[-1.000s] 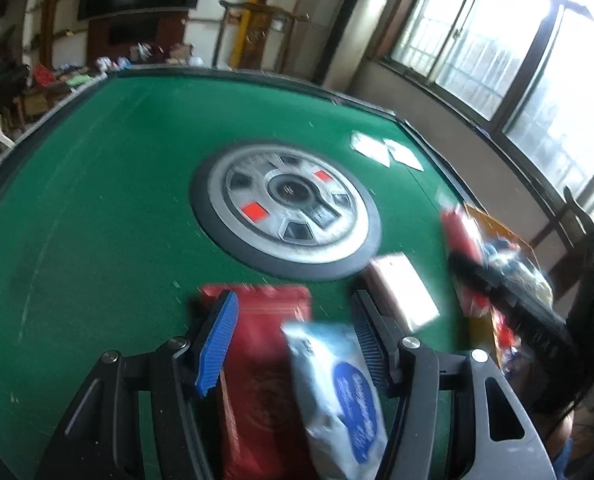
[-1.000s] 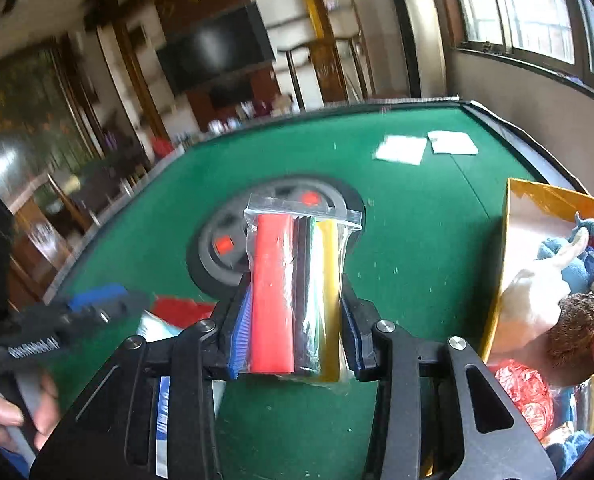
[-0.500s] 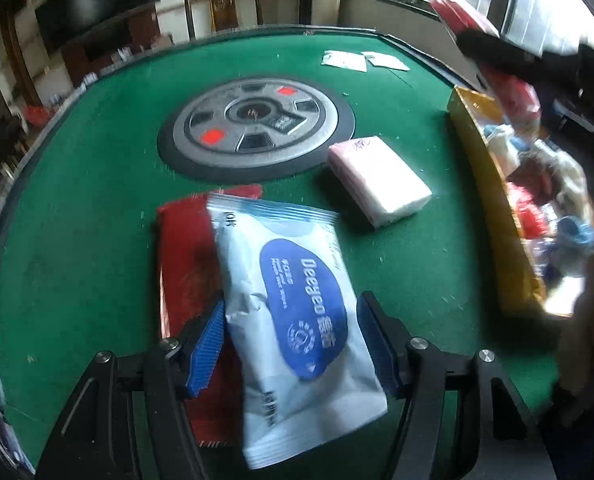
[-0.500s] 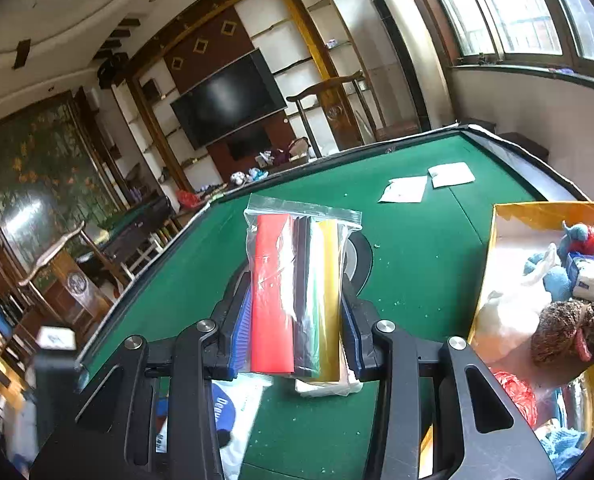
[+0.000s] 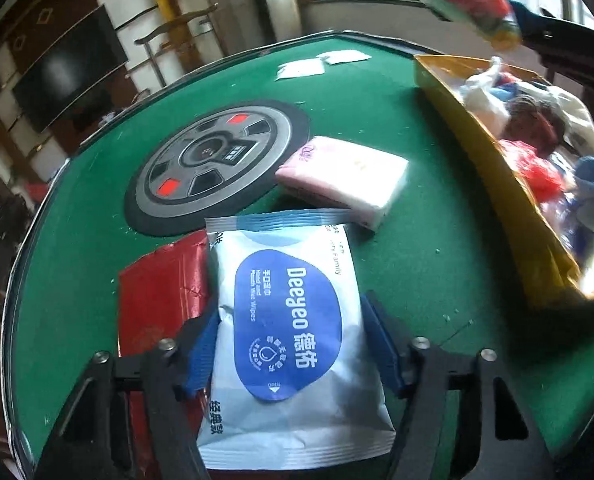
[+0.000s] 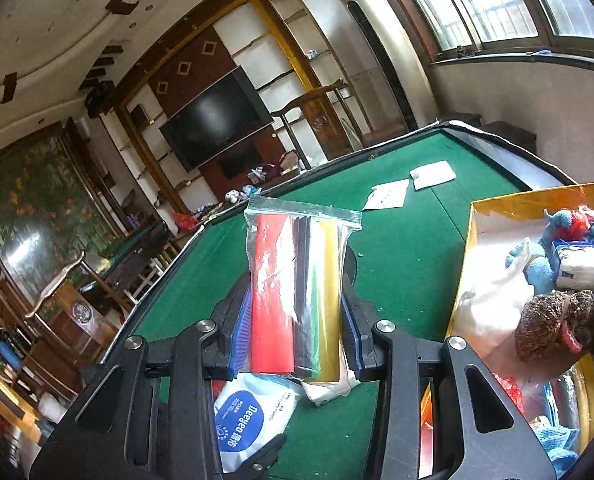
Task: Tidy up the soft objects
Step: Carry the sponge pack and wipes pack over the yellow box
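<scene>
Left wrist view, read from its left edge: a red foil packet [image 5: 159,292] lies flat on the green table [image 5: 417,248], partly under the white and blue wet-wipes pack [image 5: 293,328], which sits between the blue pads of the left gripper [image 5: 293,340]; the jaws stand about half open and have just closed a little, the left pad touching the pack's edge and the right one close beside it, so this reads as a grip being taken, not yet firm. Past the pack, a pink tissue packet [image 5: 345,176] rests near the round centre console [image 5: 217,160], and furthest right stands the yellow box [image 5: 493,152], already crowded with plush toys and bags. Right wrist view: the right gripper [image 6: 297,320] is clamped narrowly on a clear zip bag of coloured rolls [image 6: 297,292], held upright in the air just left of the yellow box [image 6: 467,264], where a blue plush toy [image 6: 537,264] and a brown plush toy [image 6: 553,320] lie. By my judgement the sorting is well along: the zip bag is about to go in, and the wipes, the tissues and the red packet remain on the table
</scene>
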`<state>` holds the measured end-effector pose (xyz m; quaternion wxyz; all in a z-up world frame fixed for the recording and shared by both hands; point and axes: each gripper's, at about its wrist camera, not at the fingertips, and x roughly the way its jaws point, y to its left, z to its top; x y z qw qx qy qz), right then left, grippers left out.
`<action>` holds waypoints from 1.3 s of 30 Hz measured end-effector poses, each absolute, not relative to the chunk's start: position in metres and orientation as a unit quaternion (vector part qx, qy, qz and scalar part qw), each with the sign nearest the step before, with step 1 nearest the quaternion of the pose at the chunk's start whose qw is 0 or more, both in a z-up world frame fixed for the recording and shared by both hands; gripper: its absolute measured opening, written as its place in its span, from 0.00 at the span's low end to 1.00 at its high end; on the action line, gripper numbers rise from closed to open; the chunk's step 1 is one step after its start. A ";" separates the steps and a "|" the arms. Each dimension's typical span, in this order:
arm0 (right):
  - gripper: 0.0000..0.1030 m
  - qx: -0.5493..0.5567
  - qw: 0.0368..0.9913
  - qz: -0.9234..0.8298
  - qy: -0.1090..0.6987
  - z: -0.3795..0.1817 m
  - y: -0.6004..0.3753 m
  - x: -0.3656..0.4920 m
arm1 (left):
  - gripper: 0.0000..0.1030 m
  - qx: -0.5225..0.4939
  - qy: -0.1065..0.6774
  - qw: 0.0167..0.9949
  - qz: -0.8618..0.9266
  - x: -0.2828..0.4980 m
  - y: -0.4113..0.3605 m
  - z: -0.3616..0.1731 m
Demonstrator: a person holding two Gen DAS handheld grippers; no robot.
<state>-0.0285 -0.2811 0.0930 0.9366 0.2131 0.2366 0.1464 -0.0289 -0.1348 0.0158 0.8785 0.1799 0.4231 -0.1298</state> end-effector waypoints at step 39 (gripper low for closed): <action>0.37 0.320 0.923 0.013 0.215 0.111 -0.427 -0.079 | 0.58 0.075 0.360 0.864 -0.344 -0.054 -0.274 0.074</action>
